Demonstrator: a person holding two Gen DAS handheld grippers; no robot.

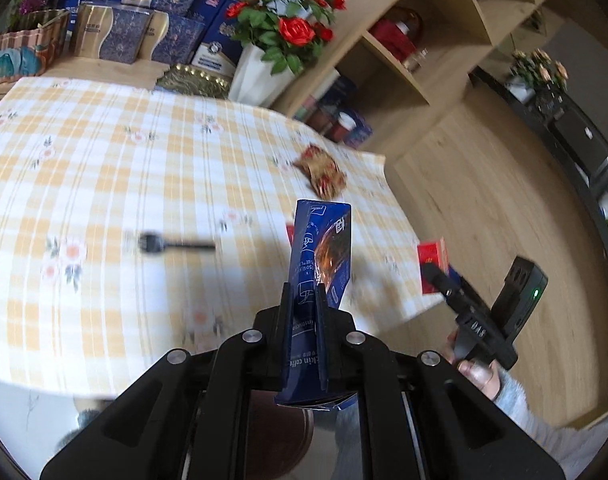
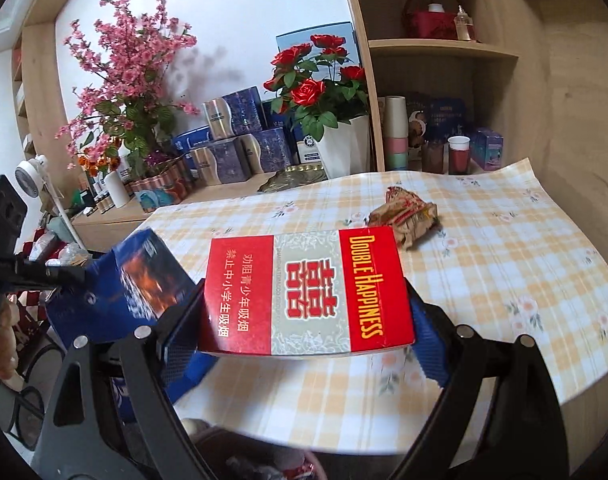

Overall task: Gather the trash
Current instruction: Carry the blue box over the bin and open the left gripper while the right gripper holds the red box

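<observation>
Currently both grippers angle downward over the table edge. Right gripper — fingers clamped on the sides of a red cigarette pack, held flat, label up. Left gripper — fingers pinched together on a flattened blue coffee sachet box, standing upright. Crumpled brown wrapper lies on the cloth beyond them, black fork well left of it.

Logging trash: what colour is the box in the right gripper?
Red box with a silver-grey middle band, clearest in the right wrist view.
</observation>
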